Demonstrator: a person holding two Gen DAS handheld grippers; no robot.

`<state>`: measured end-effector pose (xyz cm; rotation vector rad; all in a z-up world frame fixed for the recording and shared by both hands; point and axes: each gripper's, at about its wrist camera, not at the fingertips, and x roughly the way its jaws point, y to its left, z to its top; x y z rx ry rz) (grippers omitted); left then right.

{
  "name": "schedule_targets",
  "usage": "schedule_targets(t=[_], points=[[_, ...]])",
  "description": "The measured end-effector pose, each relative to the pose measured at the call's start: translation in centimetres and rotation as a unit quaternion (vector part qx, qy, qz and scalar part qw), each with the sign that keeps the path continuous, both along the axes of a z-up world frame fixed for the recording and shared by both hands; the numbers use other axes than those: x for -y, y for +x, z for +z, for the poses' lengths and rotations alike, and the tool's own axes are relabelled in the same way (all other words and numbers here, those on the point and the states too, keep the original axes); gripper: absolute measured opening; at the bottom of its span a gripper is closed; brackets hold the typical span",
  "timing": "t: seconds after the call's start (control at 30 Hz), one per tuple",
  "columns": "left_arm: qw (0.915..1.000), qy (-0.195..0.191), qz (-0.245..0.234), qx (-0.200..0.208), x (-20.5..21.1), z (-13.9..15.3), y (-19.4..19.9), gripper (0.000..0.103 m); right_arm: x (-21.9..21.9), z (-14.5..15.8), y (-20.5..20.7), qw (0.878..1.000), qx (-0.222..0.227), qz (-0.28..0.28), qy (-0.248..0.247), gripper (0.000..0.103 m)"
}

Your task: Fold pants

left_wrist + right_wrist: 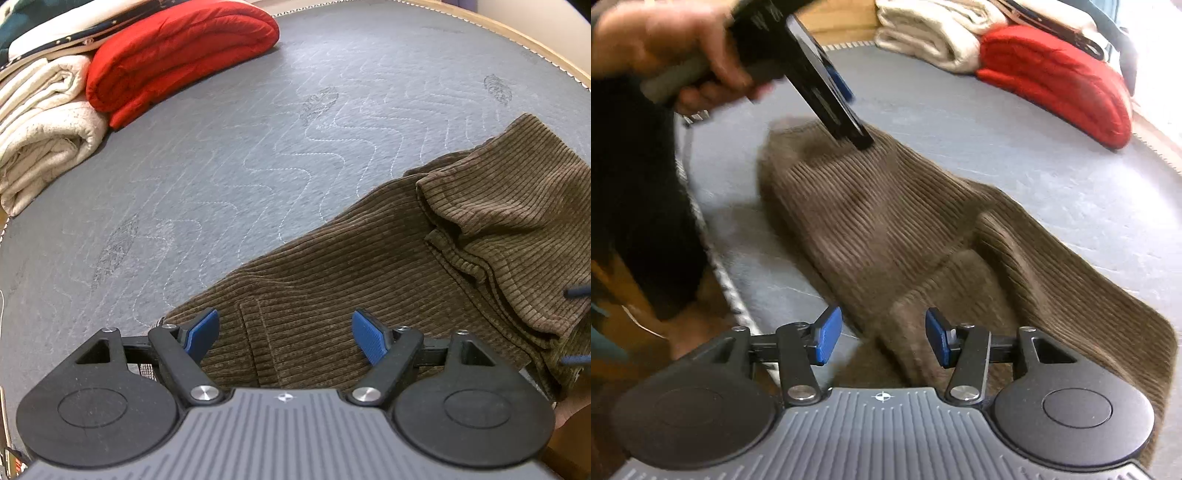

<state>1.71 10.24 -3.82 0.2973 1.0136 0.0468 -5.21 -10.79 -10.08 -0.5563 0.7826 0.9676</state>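
Note:
Brown corduroy pants [369, 266] lie on a grey quilted mat [240, 155], with one part doubled over at the right. My left gripper [286, 336] hovers open over one end of the pants, its blue pads wide apart and nothing pinched between them. In the right wrist view the same pants [886, 221] run away from me, and a hand [665, 44] holds the left gripper over their far end. My right gripper [882, 339] stands open just above the near end of the cloth, pads apart. Its blue fingertips [576, 292] peek in at the left view's right edge.
A folded red padded cover [177, 55] and folded cream blankets [44, 122] are stacked at the mat's far left corner, also seen as red cover [1060, 85] and cream blankets [934, 33]. The mat's stitched edge [713, 254] runs near the person's dark sleeve [635, 184].

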Motion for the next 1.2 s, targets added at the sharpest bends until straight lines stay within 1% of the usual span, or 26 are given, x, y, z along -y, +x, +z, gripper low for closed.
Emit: schedule_targets(t=[0.07,0.1,0.13,0.17,0.23,0.3,0.37,0.43,0.47,0.5,0.53,0.57,0.6,0.63,0.7,0.77,0.83,0.9,0.97,1.0,1.03,1.07,1.13,1.17,1.2], points=[[1.0,0.001,-0.001,0.0,0.1,0.0,0.0,0.083,-0.5,-1.1,0.2,1.0,0.008,0.002,-0.021,0.052],[1.0,0.0,-0.002,0.0,0.1,0.0,0.0,0.083,-0.5,-1.5,0.3,1.0,0.009,0.005,-0.028,0.045],[1.0,0.0,-0.003,0.0,0.2,0.0,0.0,0.084,-0.1,-1.4,0.4,1.0,0.005,0.008,-0.027,0.014],[1.0,0.001,-0.003,0.0,0.1,0.1,0.0,0.084,0.2,-1.0,0.6,1.0,0.002,0.007,-0.016,0.013],[1.0,0.001,-0.002,0.0,0.0,0.1,-0.1,0.084,1.9,1.1,0.5,0.999,0.007,0.003,0.034,0.013],[1.0,-0.001,-0.001,0.002,-0.1,0.2,-0.1,0.084,3.6,2.9,-0.2,0.997,0.001,0.024,0.073,0.013],[1.0,-0.002,0.0,0.003,-0.1,0.2,-0.2,0.084,4.7,3.4,-1.5,0.995,-0.014,0.053,0.078,0.013],[1.0,-0.002,-0.002,0.002,0.1,0.2,-0.1,0.084,4.9,2.4,-2.7,0.995,-0.021,0.081,0.046,0.013],[1.0,-0.002,-0.004,0.002,0.2,0.2,-0.1,0.084,4.6,1.2,-3.3,0.996,-0.012,0.088,0.016,0.013],[1.0,-0.001,-0.005,0.002,0.3,0.1,-0.1,0.084,4.2,0.2,-3.8,0.996,0.001,0.092,-0.012,0.018],[1.0,-0.001,-0.006,0.001,0.4,0.1,0.0,0.084,3.7,-0.9,-4.3,0.994,0.016,0.099,-0.036,0.019],[1.0,-0.001,-0.007,0.0,0.5,0.1,0.0,0.084,3.3,-1.6,-4.8,0.992,0.025,0.109,-0.05,0.022],[1.0,-0.001,-0.008,-0.001,0.7,0.1,0.1,0.084,2.9,-2.2,-5.3,0.99,0.039,0.12,-0.06,0.031],[1.0,-0.001,-0.009,-0.001,0.9,0.1,0.1,0.084,2.5,-2.5,-5.7,0.988,0.055,0.125,-0.065,0.042],[0.9999,0.0,-0.013,-0.001,1.2,0.0,0.2,0.084,2.0,-2.8,-6.7,0.984,0.09,0.139,-0.069,0.054],[0.9999,0.002,-0.016,-0.002,1.4,-0.1,0.3,0.084,1.5,-3.0,-7.3,0.977,0.124,0.152,-0.081,0.055],[0.9999,0.004,-0.016,-0.004,1.4,-0.3,0.4,0.084,1.2,-3.4,-7.3,0.972,0.146,0.162,-0.091,0.058],[0.9999,0.005,-0.013,-0.006,1.3,-0.4,0.5,0.084,0.7,-3.7,-7.1,0.97,0.147,0.166,-0.097,0.057],[0.9999,0.002,-0.01,-0.005,1.0,-0.3,0.6,0.084,0.6,-3.5,-6.6,0.972,0.132,0.169,-0.092,0.046],[1.0,0.0,-0.008,-0.004,0.9,-0.2,0.5,0.084,0.7,-3.3,-6.4,0.975,0.122,0.166,-0.087,0.033],[1.0,-0.001,-0.007,-0.003,0.8,-0.1,0.5,0.084,0.8,-2.8,-6.0,0.978,0.116,0.155,-0.08,0.025],[1.0,-0.002,-0.007,-0.002,0.7,-0.1,0.5,0.084,0.8,-2.2,-5.4,0.982,0.106,0.142,-0.067,0.023],[1.0,-0.005,-0.005,0.002,0.6,0.1,0.4,0.084,1.4,-0.1,-3.7,0.992,0.078,0.097,-0.014,0.022],[1.0,-0.007,-0.004,0.003,0.5,0.2,0.3,0.084,1.9,1.4,-2.6,0.996,0.068,0.061,0.023,0.022],[0.9999,-0.009,-0.002,0.005,0.4,0.3,0.2,0.084,2.6,2.9,-1.2,0.996,0.052,0.02,0.066,0.021]])
